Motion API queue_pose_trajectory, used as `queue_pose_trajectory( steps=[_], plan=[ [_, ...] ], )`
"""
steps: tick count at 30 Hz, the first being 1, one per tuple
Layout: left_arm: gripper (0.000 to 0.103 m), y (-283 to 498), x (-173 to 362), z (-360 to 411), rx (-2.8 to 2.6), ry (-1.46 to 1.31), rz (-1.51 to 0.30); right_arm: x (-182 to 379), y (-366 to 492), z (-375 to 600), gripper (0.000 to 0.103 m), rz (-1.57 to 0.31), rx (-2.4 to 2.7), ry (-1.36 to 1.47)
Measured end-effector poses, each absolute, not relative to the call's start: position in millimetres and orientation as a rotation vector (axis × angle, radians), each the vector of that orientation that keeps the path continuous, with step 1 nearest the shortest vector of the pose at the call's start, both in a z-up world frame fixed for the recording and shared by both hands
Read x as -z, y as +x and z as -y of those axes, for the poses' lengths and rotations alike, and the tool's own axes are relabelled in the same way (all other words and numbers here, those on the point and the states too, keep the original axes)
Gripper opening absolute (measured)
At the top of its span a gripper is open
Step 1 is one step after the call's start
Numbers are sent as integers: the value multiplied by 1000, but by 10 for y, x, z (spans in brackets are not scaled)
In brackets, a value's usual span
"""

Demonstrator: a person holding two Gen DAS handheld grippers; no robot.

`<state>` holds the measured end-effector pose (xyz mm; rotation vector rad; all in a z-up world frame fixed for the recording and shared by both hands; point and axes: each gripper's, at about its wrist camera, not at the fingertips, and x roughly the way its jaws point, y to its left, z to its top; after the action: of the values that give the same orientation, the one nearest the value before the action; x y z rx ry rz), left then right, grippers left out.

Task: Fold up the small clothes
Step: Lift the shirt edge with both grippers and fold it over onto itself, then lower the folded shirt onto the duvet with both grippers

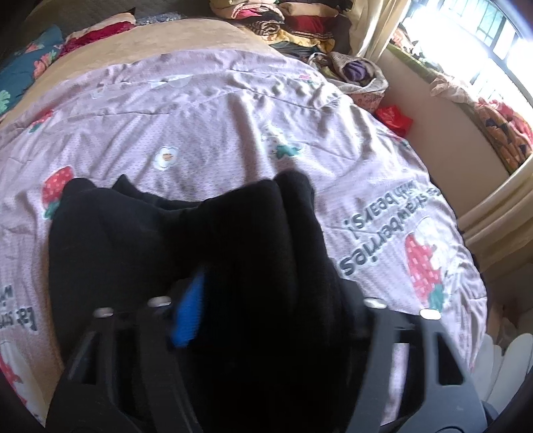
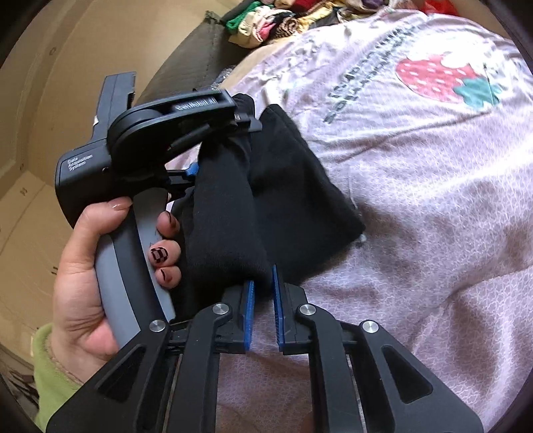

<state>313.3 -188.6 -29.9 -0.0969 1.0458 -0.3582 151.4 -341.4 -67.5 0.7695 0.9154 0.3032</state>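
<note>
Two hand-held grippers are seen at a black garment on a bed.

The black garment point(image 2: 293, 186), partly folded, lies on a pink bedspread point(image 1: 216, 126) printed with strawberries. In the right wrist view the right gripper point(image 2: 263, 299) is closed on a rolled edge of the garment, pinched between its blue pads point(image 2: 248, 316). The left gripper point(image 2: 230, 116), held in a hand point(image 2: 86, 266) with painted nails and a green sleeve point(image 2: 53, 373), is seen at the garment's far end; its jaws stand open, cloth draped between them. Piled clothes point(image 1: 299, 23) are seen beyond the bed.
</note>
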Motion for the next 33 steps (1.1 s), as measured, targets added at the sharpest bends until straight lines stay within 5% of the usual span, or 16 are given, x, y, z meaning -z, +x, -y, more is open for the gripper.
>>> queue_pose_trajectory(
  steps=[5,7,9,12,18,28,33],
  plan=[
    [85,3116,263,1861,385,-135,-1035,699,1539,3403,15,-943,-320,779],
    [88,3073,186,1773,384,-169,-1014,628,1558,3361,25,-941,-346,741],
    [89,3044,86,1641,392,-210,-987,578,1542,3349,52,-924,-369,736],
    [89,2984,-39,1376,334,-227,-938,434,1483,3393,62,-869,-363,714],
    [90,2696,38,939,212,-119,-896,47,1708,3649,64,-748,-262,623],
    [90,2367,381,848,213,-82,-896,178,2742,3356,61,-919,-253,461],
    [90,2332,389,823,232,-92,-888,308,2900,3096,32,-942,-225,322]
  ],
)
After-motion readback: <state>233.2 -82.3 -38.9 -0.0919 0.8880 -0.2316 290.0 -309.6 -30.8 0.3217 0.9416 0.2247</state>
